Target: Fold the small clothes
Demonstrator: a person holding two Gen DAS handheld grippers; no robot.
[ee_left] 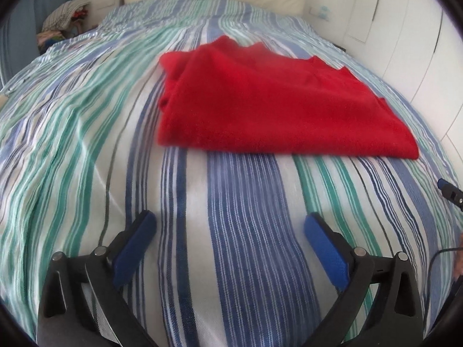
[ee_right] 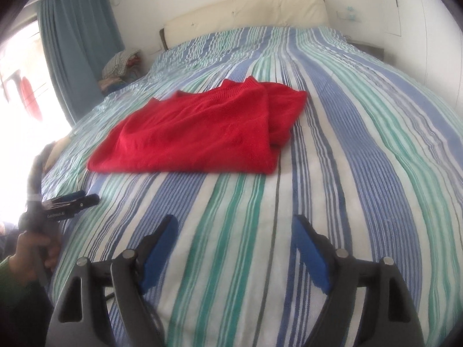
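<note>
Red garment (ee_left: 272,98), seemingly folded, well beyond both empty, spread claws (ee_left: 230,228).

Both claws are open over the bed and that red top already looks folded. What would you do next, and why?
Probably bring both grippers, left and right, forward to the sweater's near edge for another fold: both are open and empty, and it lies flat, untouched.

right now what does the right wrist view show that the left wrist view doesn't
Only the right wrist view shows the blue curtain by a bright window, and the person's hand holding the left claw.

Only the left wrist view shows the right claw's tip at its right edge.

Both show the folded red sweater on the striped bedspread, the cream headboard, a clothes pile beside the bed, and an open, empty claw.
</note>
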